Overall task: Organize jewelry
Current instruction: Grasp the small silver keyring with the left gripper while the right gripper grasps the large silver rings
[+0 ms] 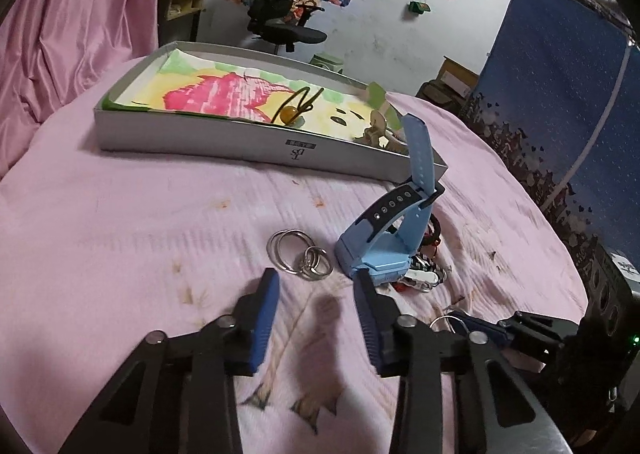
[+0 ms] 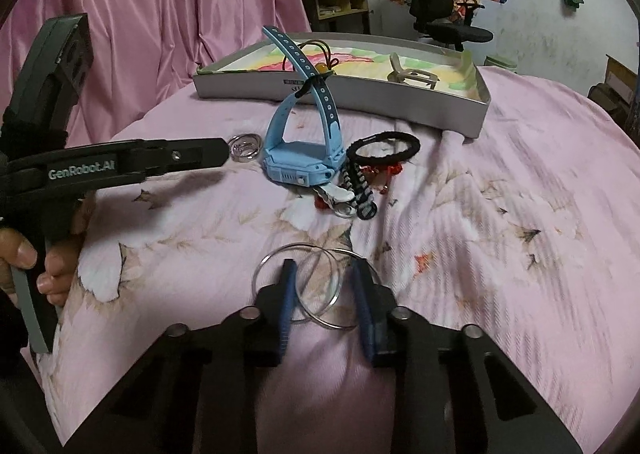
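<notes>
Jewelry sits in a loose heap on the pink bedspread (image 2: 520, 182), in front of the grey box (image 1: 256, 146) that already holds a beaded cord (image 1: 294, 110).

Left side: your left gripper (image 1: 316, 286) has its jaws apart with nothing between them. The small linked rings (image 1: 298, 254) lie just ahead of the fingertips, slightly toward the left finger. The blue watch (image 1: 384, 242) stands just beside the right finger, close enough to bump. To take the rings cleanly, shift a little away from the watch, settle both tips on the fabric either side of the rings, then close.

Right side: your right gripper (image 2: 326, 274) has jaws narrowed but not pressing on anything. The large thin bangles (image 2: 316, 286) lie flat across the gap, their wires passing under and around both fingers. Thin hoops will likely slide on cloth, so pinch across the overlapping wires, not the outer rim.

Farther back sit the black hair tie (image 2: 384, 146) and braided band (image 2: 360, 190), tangled beside the watch.
</notes>
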